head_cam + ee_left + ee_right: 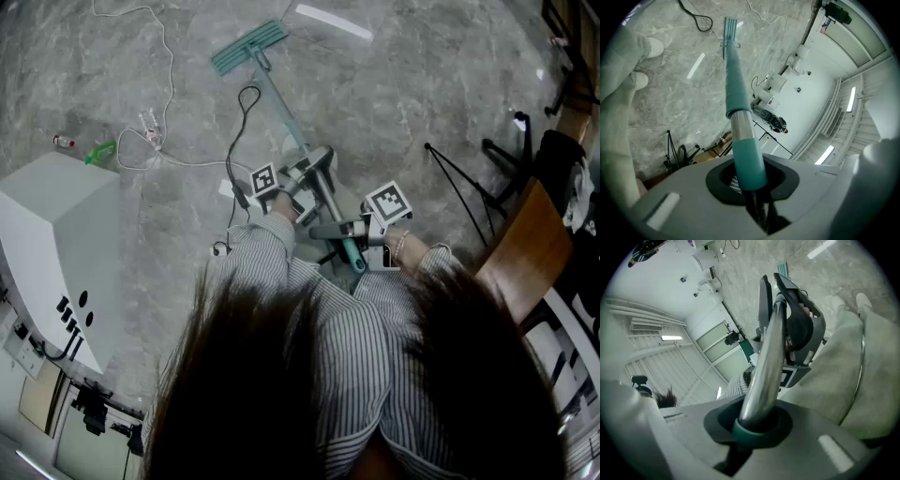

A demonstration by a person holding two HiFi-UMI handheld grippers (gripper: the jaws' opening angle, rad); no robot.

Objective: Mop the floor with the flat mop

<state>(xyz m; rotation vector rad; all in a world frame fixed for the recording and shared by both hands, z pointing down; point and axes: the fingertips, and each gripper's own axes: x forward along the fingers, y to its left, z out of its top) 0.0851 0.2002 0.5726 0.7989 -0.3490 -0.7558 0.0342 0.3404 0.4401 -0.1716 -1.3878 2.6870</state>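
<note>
1. Flat mop [289, 120] in the head view: its head lies on the floor [422, 75] at about 11 o'clock, and the pole runs back toward 5 o'clock through both grippers; the left gripper [302, 180] sits further down the pole, nearer the head, and the right gripper [345, 231] near the top end
2. Left gripper view: jaws closed round the teal pole, whose long axis runs away to 12 o'clock, down to the head on the floor
3. Right gripper view: jaws clamped on the pole's metal section just above a teal collar; the left gripper grips it further along, at 1 o'clock
</note>
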